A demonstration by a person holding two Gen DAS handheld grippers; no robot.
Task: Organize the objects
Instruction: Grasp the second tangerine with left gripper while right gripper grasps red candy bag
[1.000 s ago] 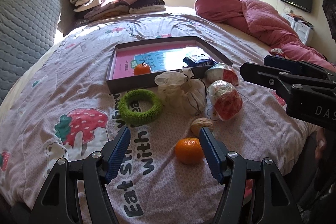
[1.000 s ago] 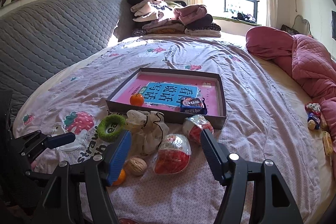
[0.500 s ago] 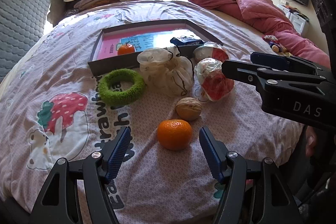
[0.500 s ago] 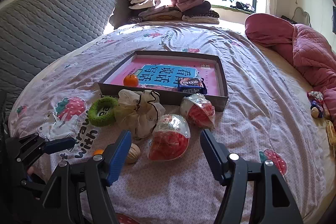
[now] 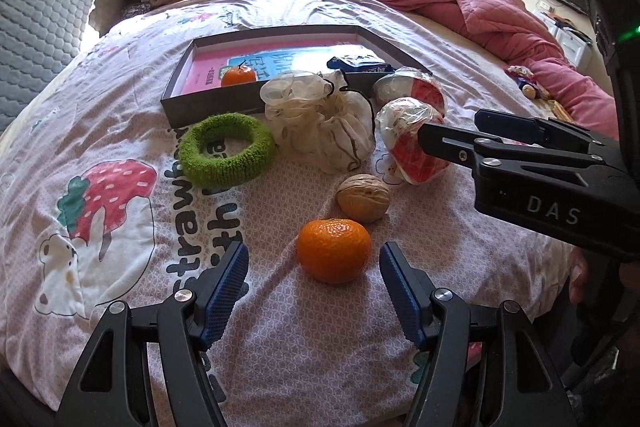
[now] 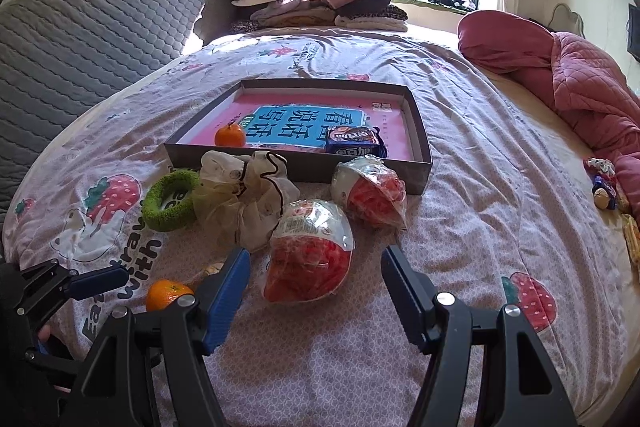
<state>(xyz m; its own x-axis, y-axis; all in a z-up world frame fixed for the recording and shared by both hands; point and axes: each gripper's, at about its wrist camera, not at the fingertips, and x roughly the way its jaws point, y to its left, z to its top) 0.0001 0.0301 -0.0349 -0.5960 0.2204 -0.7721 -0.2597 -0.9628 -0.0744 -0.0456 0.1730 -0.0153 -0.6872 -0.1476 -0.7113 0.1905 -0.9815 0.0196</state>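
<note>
So far we count only two things put away in the shallow grey cardboard tray with the pink printed liner: a small glossy orange mandarin and a crinkly blue foil snack packet. Left on the strawberry-print cotton bedspread are a second dimpled mandarin, a ridged tan walnut, a fuzzy green ring-shaped scrunchie, a gauzy cream drawstring pouch and two egg-shaped red-and-white snacks in shiny plastic wrap, whose contents we cannot quite make out. Our left gripper hangs with fingers wide on either side of the loose mandarin, not touching; our right gripper is equally wide around the nearer wrapped snack, empty.
</note>
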